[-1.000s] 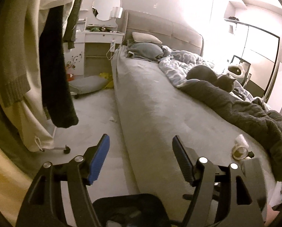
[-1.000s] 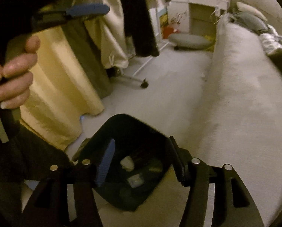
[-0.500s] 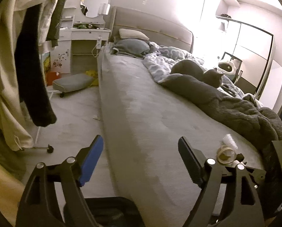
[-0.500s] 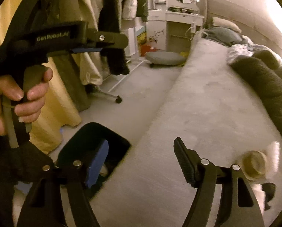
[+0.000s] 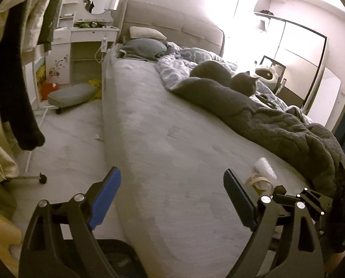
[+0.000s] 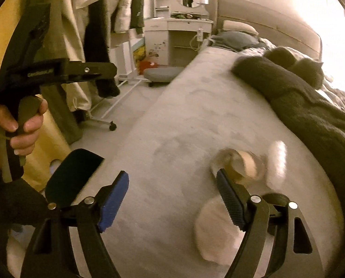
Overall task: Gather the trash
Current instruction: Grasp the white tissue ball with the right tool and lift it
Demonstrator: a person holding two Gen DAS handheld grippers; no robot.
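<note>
A: Your right tool (image 6: 172,199) hangs spread wide over the bed (image 6: 172,139), nothing between its fingers. A pale wad (image 6: 214,234) lies below it.

B: And the tape roll (image 6: 239,164)?

A: On the bed just past your right finger. Your left tool (image 5: 172,187) is spread too, empty. Farther off, a cat (image 5: 242,83) rests on the blanket (image 5: 276,125).
</note>
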